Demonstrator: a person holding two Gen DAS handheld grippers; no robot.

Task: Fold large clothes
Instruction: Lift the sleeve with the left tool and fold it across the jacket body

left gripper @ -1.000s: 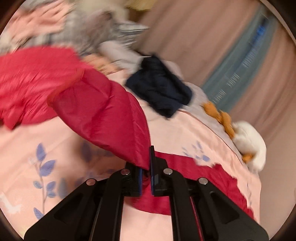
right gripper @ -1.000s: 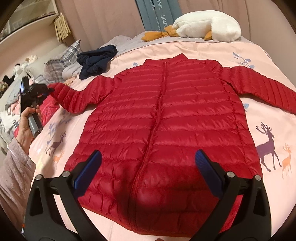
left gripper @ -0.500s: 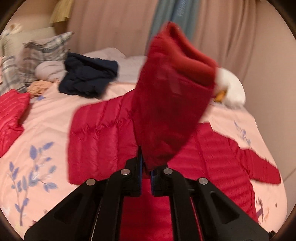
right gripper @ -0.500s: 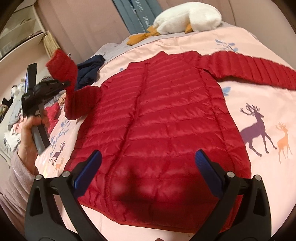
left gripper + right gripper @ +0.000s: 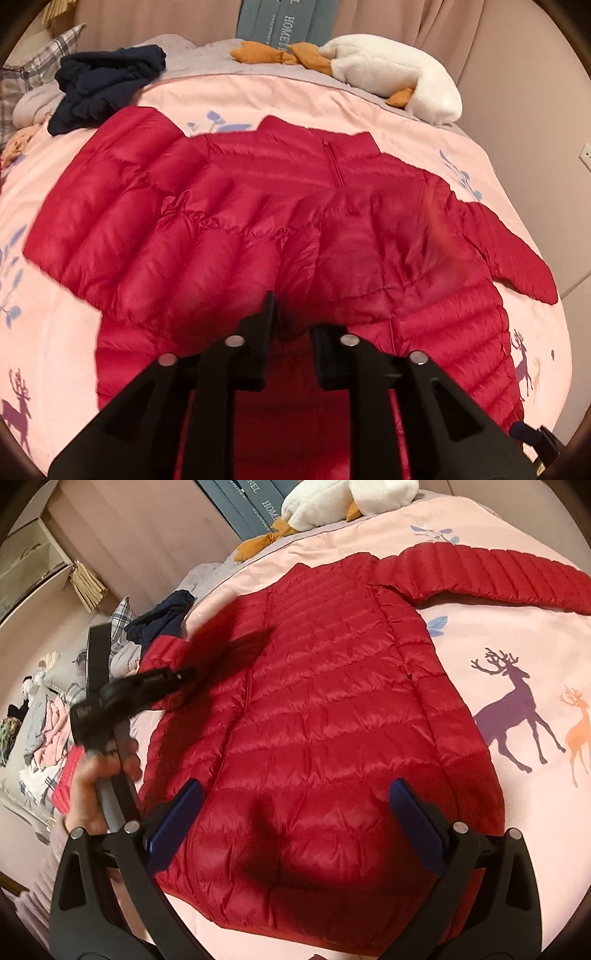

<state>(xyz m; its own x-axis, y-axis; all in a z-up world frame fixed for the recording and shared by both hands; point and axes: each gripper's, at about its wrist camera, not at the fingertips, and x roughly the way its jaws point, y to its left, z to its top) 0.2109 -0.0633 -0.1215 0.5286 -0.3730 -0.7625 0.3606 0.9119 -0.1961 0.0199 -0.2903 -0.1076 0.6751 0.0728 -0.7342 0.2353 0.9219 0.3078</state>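
A red puffer jacket [image 5: 332,709] lies front up on the pink bedspread [image 5: 517,664]. Its left sleeve [image 5: 155,236] is folded over the chest. The other sleeve [image 5: 498,576] stretches out to the right. My left gripper [image 5: 291,325] hovers over the folded sleeve with its jaws parted a little; the cuff sits between them, and the grip is unclear. It also shows in the right wrist view [image 5: 184,675], held by a hand. My right gripper [image 5: 295,812] is open and empty above the jacket's hem.
A dark blue garment [image 5: 107,85] lies at the bed's far left. A white plush goose [image 5: 391,77] lies at the head of the bed. More clothes and plaid pillows [image 5: 48,731] pile up left of the bed. Curtains and a wall stand behind.
My left gripper has swung the left sleeve up and across onto the jacket's chest, and its jaws have parted slightly. The right gripper has stayed open over the hem.
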